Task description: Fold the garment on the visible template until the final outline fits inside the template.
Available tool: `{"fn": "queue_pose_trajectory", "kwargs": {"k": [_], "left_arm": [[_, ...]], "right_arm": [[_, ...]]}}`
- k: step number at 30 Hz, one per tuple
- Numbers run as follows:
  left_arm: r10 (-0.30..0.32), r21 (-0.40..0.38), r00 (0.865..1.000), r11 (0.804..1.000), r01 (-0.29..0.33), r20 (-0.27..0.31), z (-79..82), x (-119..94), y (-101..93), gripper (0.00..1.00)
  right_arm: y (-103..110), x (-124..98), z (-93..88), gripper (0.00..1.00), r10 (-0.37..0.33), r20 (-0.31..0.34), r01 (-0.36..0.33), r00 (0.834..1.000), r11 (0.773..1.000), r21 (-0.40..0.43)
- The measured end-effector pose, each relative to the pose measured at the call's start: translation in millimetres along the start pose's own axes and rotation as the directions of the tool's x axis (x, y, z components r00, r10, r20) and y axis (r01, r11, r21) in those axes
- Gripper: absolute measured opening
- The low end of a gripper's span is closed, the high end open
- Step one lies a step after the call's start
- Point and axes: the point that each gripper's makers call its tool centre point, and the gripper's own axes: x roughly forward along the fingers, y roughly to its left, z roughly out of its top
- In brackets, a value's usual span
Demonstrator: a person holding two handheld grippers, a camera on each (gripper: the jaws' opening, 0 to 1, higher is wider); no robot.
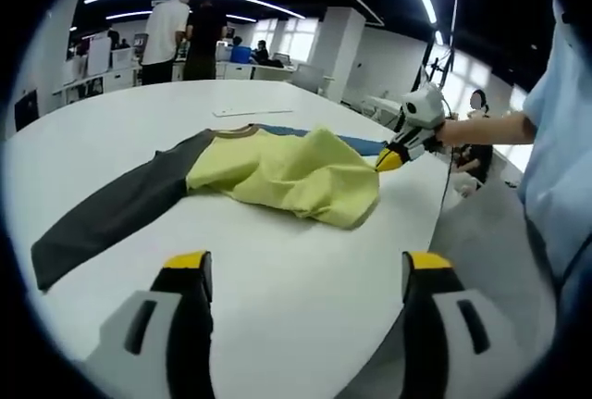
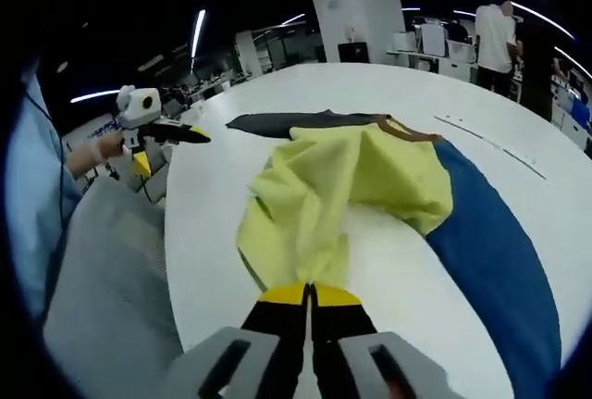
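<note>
A long-sleeved garment lies on the white table (image 1: 277, 325). Its yellow body (image 1: 296, 172) is bunched and folded over, with a dark grey sleeve (image 1: 111, 214) stretched out to the left and a blue sleeve (image 1: 356, 143) behind it. My left gripper (image 1: 307, 268) hovers open over bare table, short of the garment. My right gripper (image 1: 393, 158) enters from the right at the yellow cloth's edge. In the right gripper view my right gripper (image 2: 310, 292) is shut on the yellow hem (image 2: 296, 242). The blue sleeve (image 2: 490, 242) runs to the right, and my left gripper (image 2: 180, 132) is at the far left.
A thin line or strip (image 1: 252, 112) lies on the table beyond the garment. The table edge (image 1: 435, 223) curves close on the right, with grey floor below. People (image 1: 166, 38) stand by desks at the back. A person's sleeve (image 1: 564, 140) is on the right.
</note>
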Motion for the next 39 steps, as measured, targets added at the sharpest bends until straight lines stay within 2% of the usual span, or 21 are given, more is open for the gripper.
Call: {"fn": "queue_pose_trajectory", "kwargs": {"k": [15, 20, 25, 31, 34, 35, 39], "left_arm": [[-0.054, 0.006, 0.998, 0.999, 0.054, -0.013, -2.1, 12, -15.6, 0.8], [-0.06, 0.001, 0.998, 0.998, 0.06, -0.01, -1.9, 13, -17.9, 0.8], [-0.056, -0.004, 0.998, 0.998, 0.056, -0.009, -3.4, 12, -17.5, 0.8], [-0.039, -0.016, 0.999, 0.999, 0.039, -0.001, -4.5, 8, -13.4, 0.8], [-0.034, -0.02, 0.999, 0.999, 0.034, -0.001, -5.9, 6, -13.6, 0.8], [-0.034, -0.021, 0.999, 0.999, 0.034, -0.001, -5.9, 6, -13.7, 0.8], [-0.028, -0.024, 1.0, 0.999, 0.028, 0.003, -6.2, 4, -13.2, 0.8]], "right_arm": [[32, -17, -43.9, 0.0, 0.006, -0.009, -0.004, 1.0, 0.992, 0.127], [34, -15, -50.9, 0.0, 0.007, -0.017, -0.004, 1.0, 0.987, 0.159], [31, -15, -50.1, 0.0, 0.006, -0.029, -0.001, 1.0, 0.988, 0.156], [33, -19, -34.2, 0.0, 0.028, -0.015, -0.024, 1.0, 0.978, 0.205], [32, -19, -13.2, 0.0, 0.042, 0.029, -0.048, 0.999, 0.971, 0.235], [33, -18, 0.7, 0.0, 0.055, 0.057, -0.068, 0.997, 0.967, 0.247], [29, -9, 42.3, 0.0, 0.072, 0.112, -0.095, 0.991, 0.973, 0.213]]}}
